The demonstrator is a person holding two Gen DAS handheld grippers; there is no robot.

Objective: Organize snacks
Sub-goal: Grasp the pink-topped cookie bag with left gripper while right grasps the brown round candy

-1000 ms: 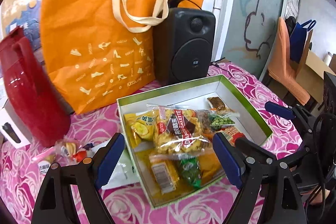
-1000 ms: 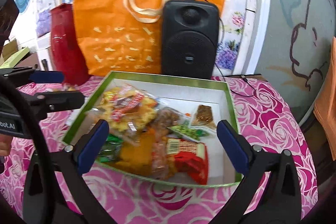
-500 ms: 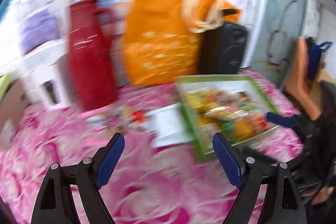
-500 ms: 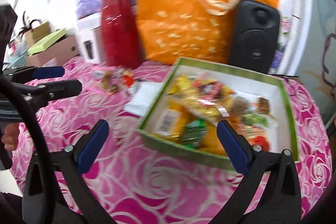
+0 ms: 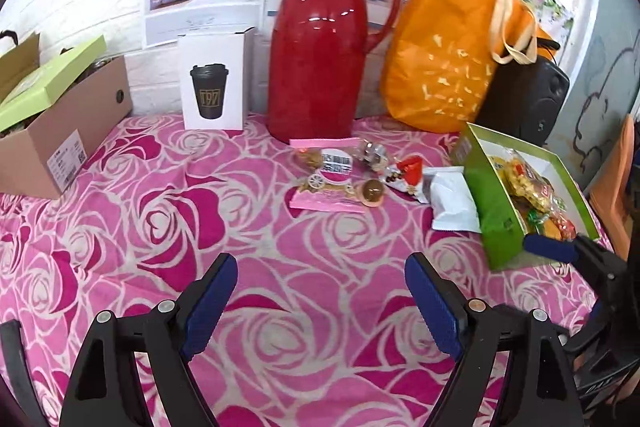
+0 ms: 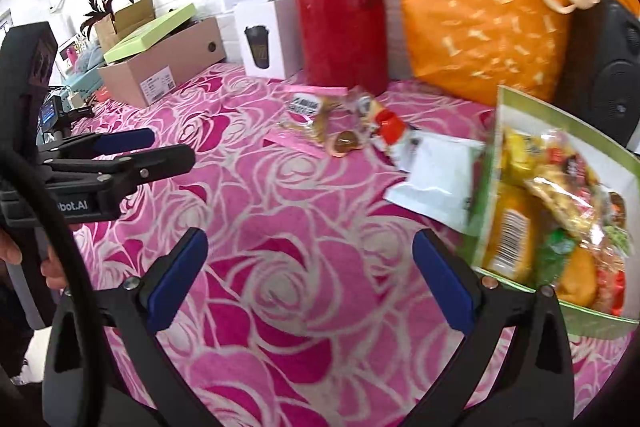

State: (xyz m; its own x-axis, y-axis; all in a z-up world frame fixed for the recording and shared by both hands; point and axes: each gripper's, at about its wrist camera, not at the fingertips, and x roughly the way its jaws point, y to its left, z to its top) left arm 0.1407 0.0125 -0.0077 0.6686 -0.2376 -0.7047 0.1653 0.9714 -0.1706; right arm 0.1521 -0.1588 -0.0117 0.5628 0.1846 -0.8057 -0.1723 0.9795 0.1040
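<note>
Counter (image 5: 132,227) carries a pink rose-print cloth. Back row, left to right: cardboard box (image 5: 68,131) with a green lid (image 5: 48,79) resting on top, white carton printed with a black cup (image 5: 214,83), red jug (image 5: 324,43), orange tote bag (image 5: 444,55), black speaker (image 5: 528,99) partly behind the bag. Loose snacks lie in a cluster just in front of the jug: a pink packet (image 5: 328,179), a small round brown sweet (image 5: 373,192) touching its right edge, a red-and-white wrapper (image 5: 410,171), and a white pouch (image 5: 454,201) lying against the left wall of the green box (image 5: 496,223). The green box sits at the right of the counter, white inside, its near half piled with snack bags (image 6: 560,195) in yellow, orange, green and red; right wrist view is blurred there, labels unreadable. Left gripper (image 5: 322,301) hovers over bare cloth, jaws wide apart, nothing between them; snack cluster lies well ahead of it. Right gripper (image 6: 310,281) likewise has jaws spread and empty, with the green box just to its right. Nothing stands between either gripper and the loose snacks.
</note>
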